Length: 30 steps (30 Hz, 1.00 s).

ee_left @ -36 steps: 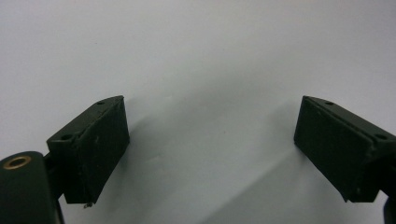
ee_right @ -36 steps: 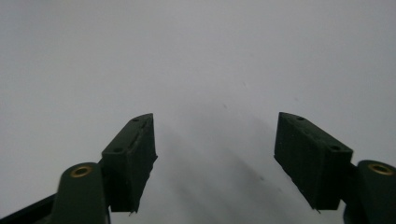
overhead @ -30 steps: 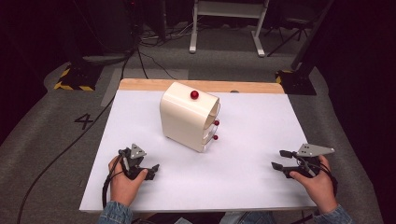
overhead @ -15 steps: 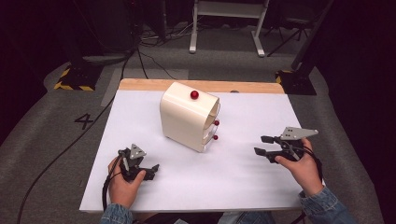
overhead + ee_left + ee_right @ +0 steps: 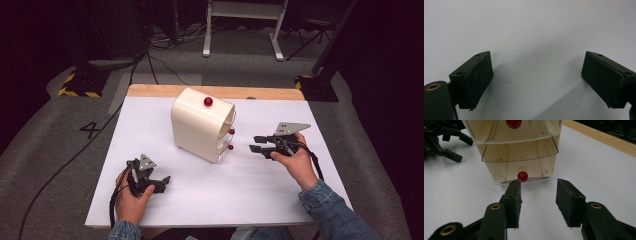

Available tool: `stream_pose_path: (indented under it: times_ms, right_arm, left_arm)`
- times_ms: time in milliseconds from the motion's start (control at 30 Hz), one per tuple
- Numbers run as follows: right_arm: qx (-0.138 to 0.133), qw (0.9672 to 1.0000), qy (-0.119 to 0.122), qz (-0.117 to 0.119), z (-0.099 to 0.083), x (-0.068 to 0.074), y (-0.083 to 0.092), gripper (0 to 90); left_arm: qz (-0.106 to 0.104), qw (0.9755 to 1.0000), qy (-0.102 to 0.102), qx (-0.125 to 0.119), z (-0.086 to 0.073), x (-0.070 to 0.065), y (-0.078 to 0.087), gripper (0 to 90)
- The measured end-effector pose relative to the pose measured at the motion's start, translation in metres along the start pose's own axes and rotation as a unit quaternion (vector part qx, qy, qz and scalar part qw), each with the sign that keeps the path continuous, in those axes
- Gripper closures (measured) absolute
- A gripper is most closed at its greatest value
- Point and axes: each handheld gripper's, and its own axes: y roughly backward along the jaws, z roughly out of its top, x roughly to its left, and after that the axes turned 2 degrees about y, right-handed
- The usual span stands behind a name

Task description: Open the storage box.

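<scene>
The small cream drawer unit is standing mid-table, red knobs facing our right; we are judging its lowest knob the likely target, dead ahead of the right tongs, parted and empty. The left tongs are resting wide apart on the table, well off

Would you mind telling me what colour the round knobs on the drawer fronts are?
Glossy red; the lowest round knob on the cream plastic drawer unit shows best in the right gripper view.
</scene>
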Motion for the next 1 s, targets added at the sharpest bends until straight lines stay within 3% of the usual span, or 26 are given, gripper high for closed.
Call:
stream_pose_path:
  times_ms: [233, 467, 1000]
  right_arm:
    - [-0.009, 0.9997, -0.002, 0.023, -0.004, -0.002, -0.027, 60.3]
    - [-0.001, 0.9991, 0.004, 0.041, -0.009, 0.004, -0.053, 65.9]
    - [0.006, 0.9989, 0.013, 0.044, -0.01, 0.008, -0.078, 73.1]
  left_arm:
    - [0.0, 1.0, 0.0, 0.003, 0.0, 0.0, 0.0, 10.3]
    - [-0.001, 1.0, 0.0, 0.003, 0.0, 0.0, 0.0, 10.3]
    - [0.0, 1.0, 0.001, 0.003, 0.001, 0.0, 0.0, 10.2]
